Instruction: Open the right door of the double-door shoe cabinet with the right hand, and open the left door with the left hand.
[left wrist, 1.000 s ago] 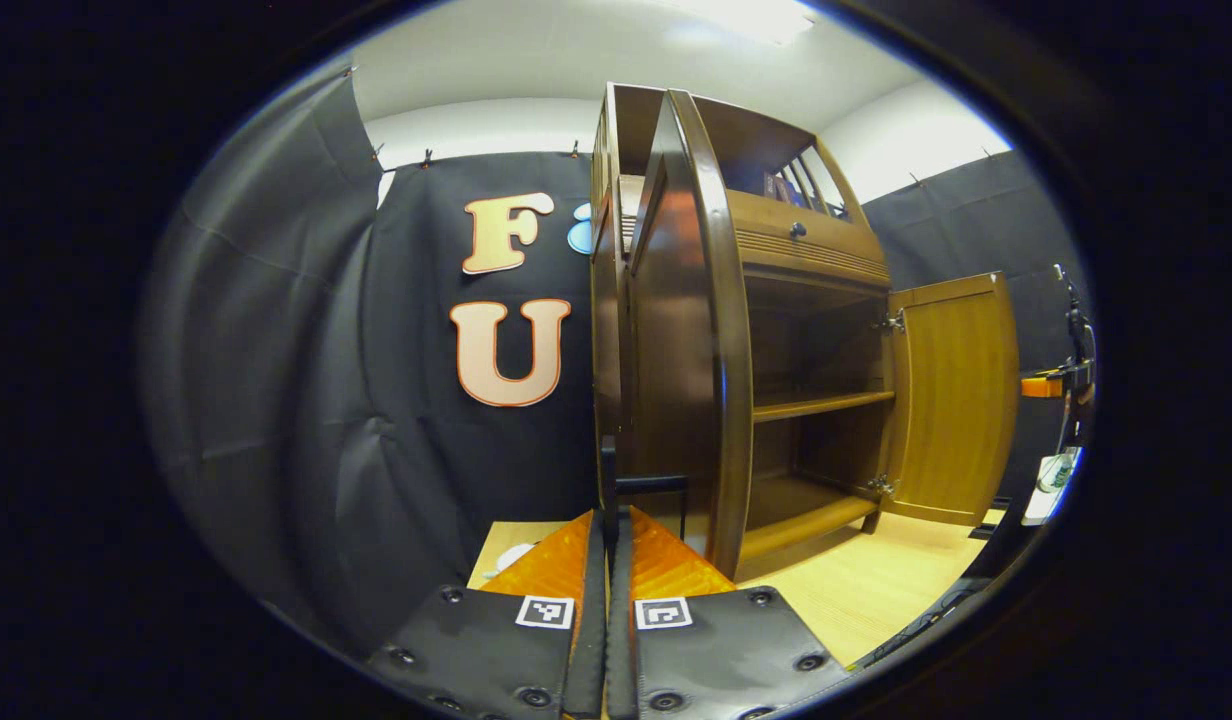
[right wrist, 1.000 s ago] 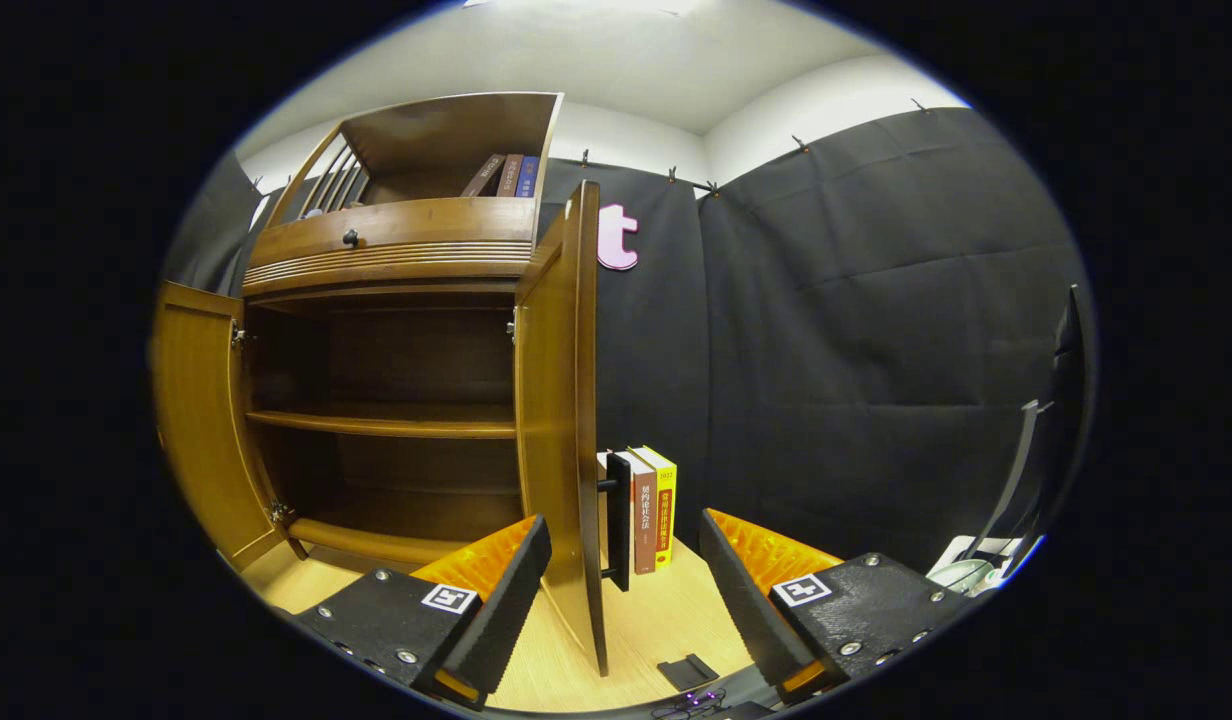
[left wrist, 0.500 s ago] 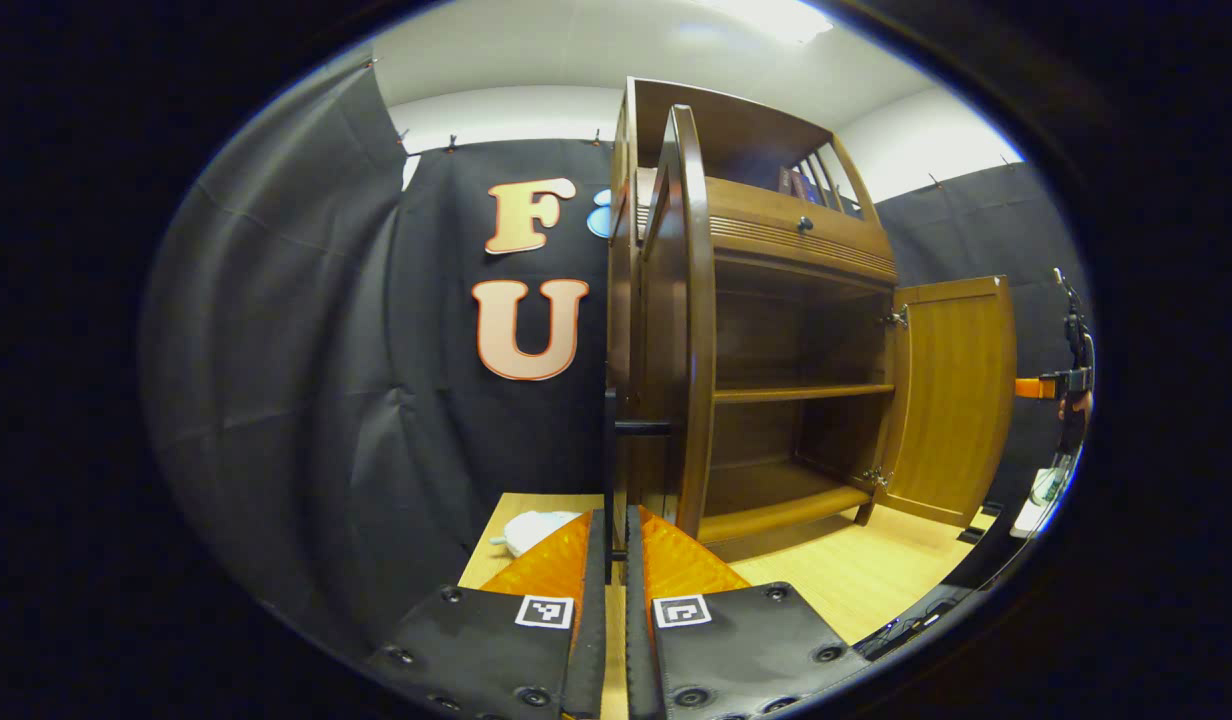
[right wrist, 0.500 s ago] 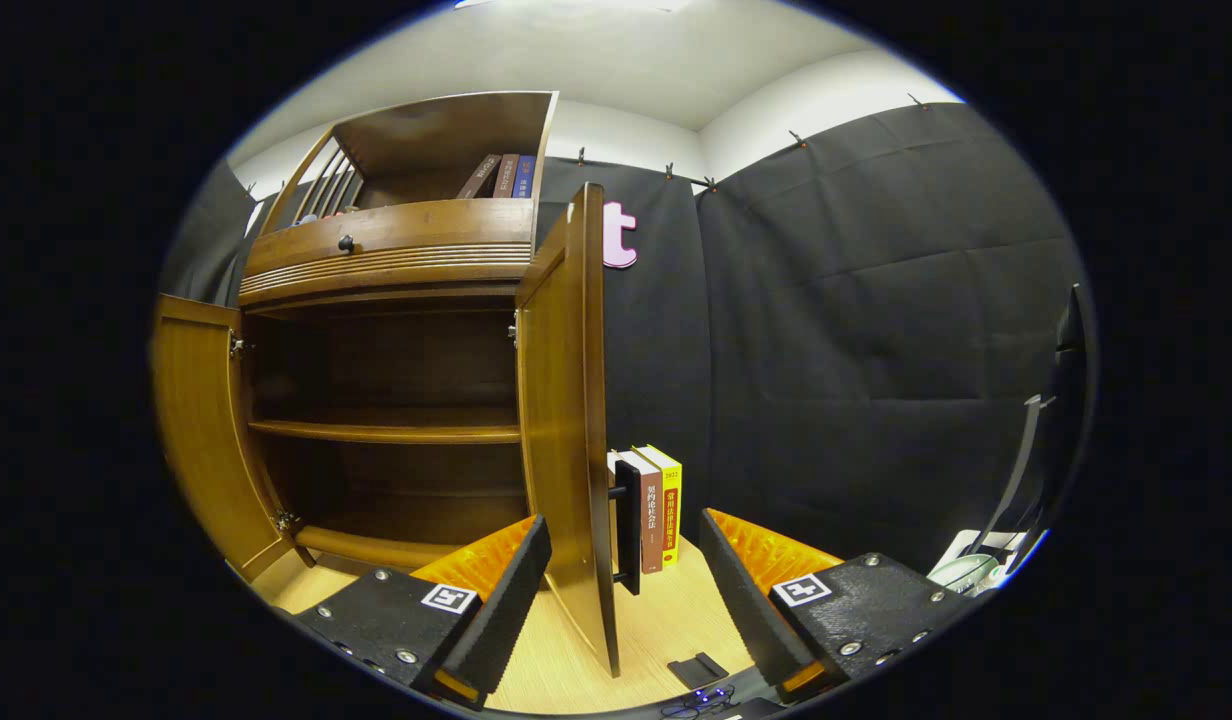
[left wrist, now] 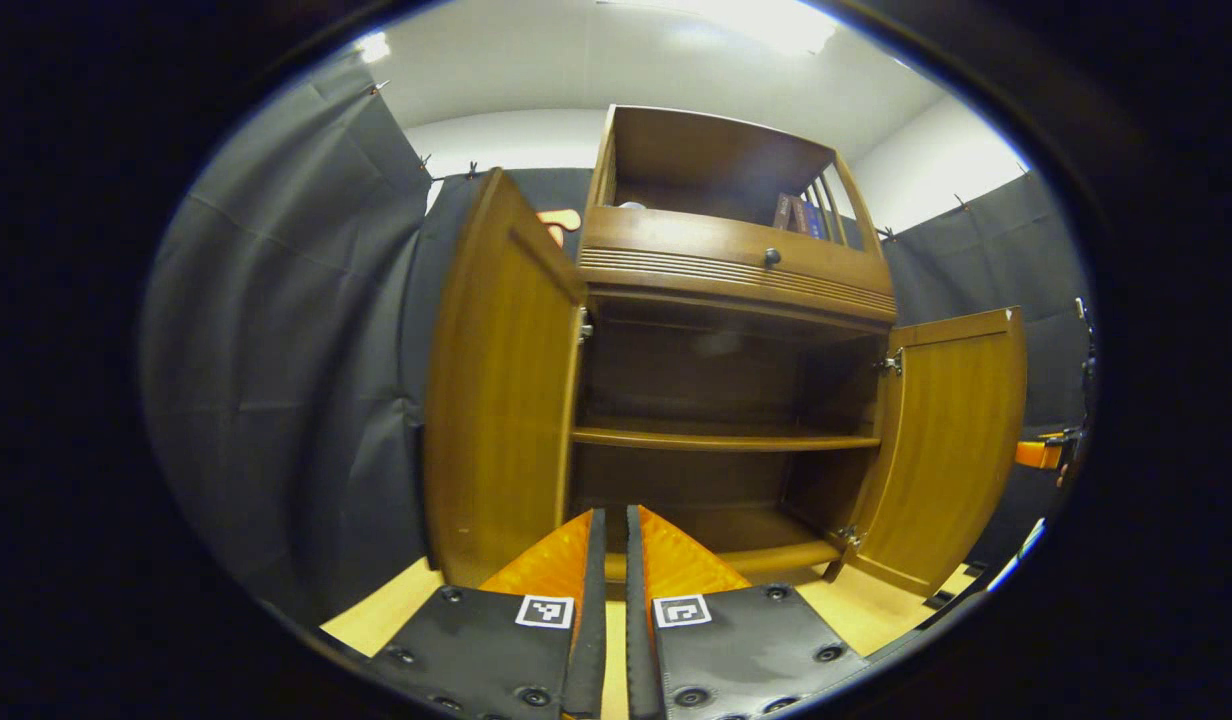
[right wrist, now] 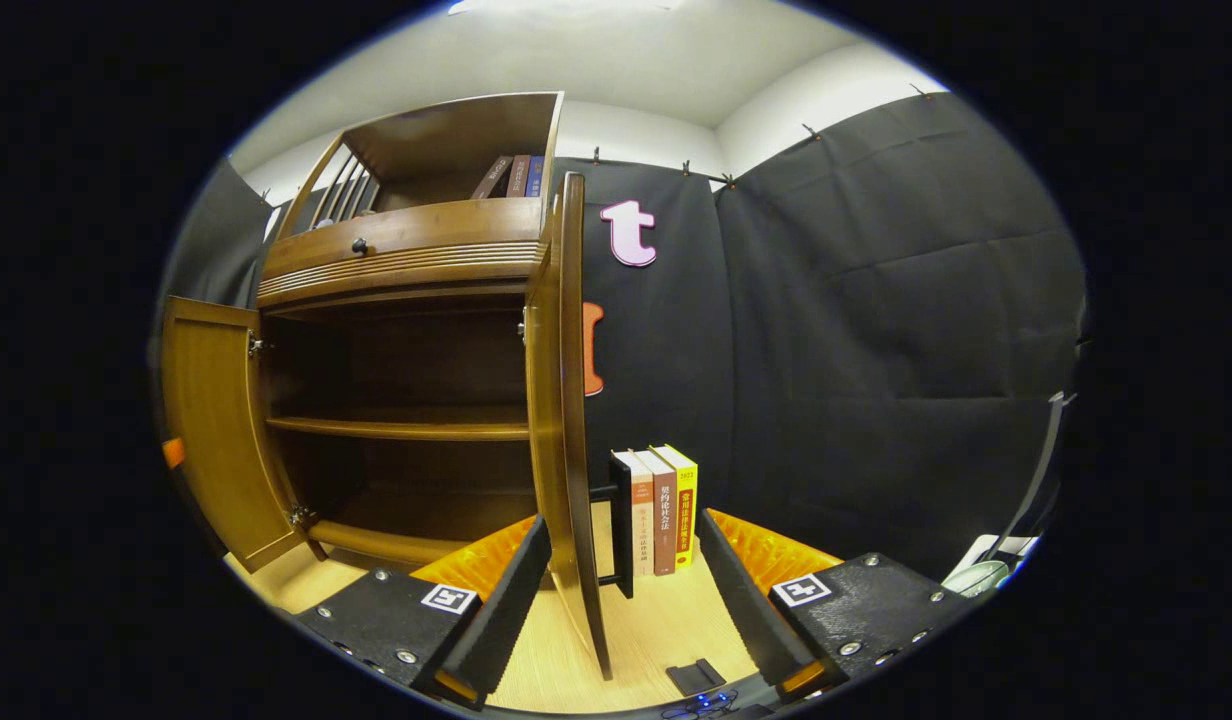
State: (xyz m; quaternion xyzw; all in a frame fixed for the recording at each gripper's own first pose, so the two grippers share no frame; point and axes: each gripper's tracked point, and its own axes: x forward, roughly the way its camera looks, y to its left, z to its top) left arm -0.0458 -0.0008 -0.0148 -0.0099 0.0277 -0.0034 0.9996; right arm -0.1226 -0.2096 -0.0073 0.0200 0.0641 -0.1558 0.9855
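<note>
Our left gripper (left wrist: pixel 614 560) has swung off the brown wooden left door (left wrist: pixel 496 380), fingers pressed together on nothing. Both doors stand wide. Our right gripper (right wrist: pixel 616 570) gapes around the right door (right wrist: pixel 561 400) edge; we should back straight out without nudging it.

The right gripper (right wrist: pixel 616 590) is spread wide, its fingers (right wrist: pixel 501 595) on either side of the right door (right wrist: pixel 561 420), touching neither face. That door stands open, edge-on, with its black handle (right wrist: pixel 621 525) on the outer side. The cabinet (right wrist: pixel 406 250) shows a bare shelf (right wrist: pixel 401 428) inside; the left door (right wrist: pixel 211 420) is open too. Three books (right wrist: pixel 664 510) stand upright on the counter (right wrist: pixel 656 625) just beyond the handle. More books (right wrist: pixel 516 175) lean in the top compartment.
</note>
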